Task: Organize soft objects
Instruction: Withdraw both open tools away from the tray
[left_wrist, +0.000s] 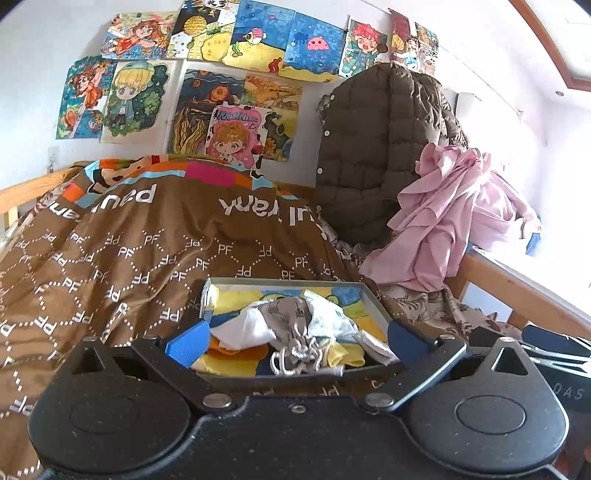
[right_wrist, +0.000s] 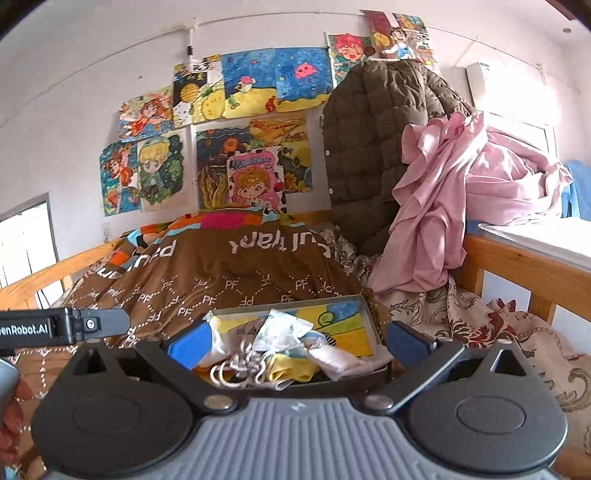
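A shallow grey box (left_wrist: 291, 283) lies on the bed, its painted blue and yellow floor partly covered by soft items. Among them are a white cloth (left_wrist: 240, 330), a grey patterned pouch (left_wrist: 288, 314), a yellow sock (left_wrist: 345, 356) and a silver cord (left_wrist: 295, 360). My left gripper (left_wrist: 295, 339) stands open over the box's near edge, its blue pads wide apart and holding nothing. From the right wrist view the same box (right_wrist: 295, 302) shows a folded white sock (right_wrist: 336, 360), a yellow sock (right_wrist: 291, 371) and the cord (right_wrist: 236, 369). My right gripper (right_wrist: 297, 343) is open there too and empty.
A brown "PF" quilt (left_wrist: 129, 258) covers the bed behind the box. An olive quilted jacket (left_wrist: 362, 147) and a heap of pink cloth (left_wrist: 443, 221) pile up at the right by the wooden bed rail (left_wrist: 517, 299). The left gripper's body (right_wrist: 62, 326) and a hand (right_wrist: 11, 424) show at the left.
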